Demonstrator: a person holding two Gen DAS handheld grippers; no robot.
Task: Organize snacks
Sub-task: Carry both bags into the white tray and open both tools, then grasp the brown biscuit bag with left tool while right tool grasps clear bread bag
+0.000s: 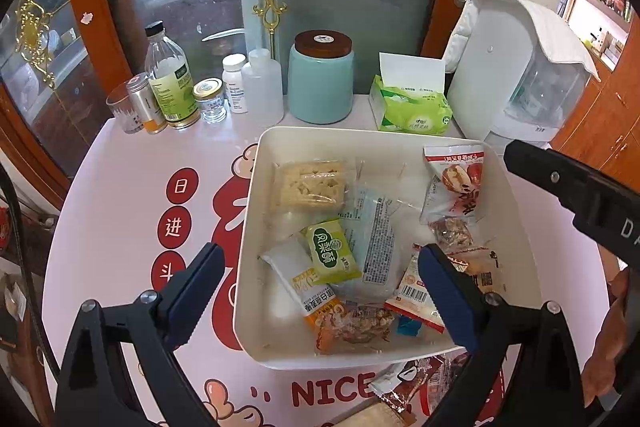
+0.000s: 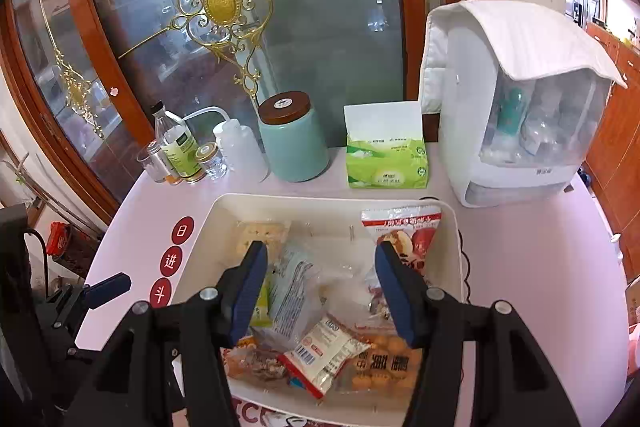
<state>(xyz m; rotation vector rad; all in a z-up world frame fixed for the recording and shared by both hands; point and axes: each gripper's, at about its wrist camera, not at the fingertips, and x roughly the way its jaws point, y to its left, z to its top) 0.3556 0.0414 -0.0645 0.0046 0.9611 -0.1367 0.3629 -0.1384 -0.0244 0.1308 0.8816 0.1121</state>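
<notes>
Left wrist: left gripper [image 1: 320, 281] gapes over bin [image 1: 256, 227]; right gripper [image 2: 320, 291] (empty) parted.

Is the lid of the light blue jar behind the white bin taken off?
No, the brown lid sits closed on top of the light blue jar behind the white bin.

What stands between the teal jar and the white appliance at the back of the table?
A green tissue pack stands between the teal jar and the white appliance, apart from both; the right wrist view shows it.
</notes>
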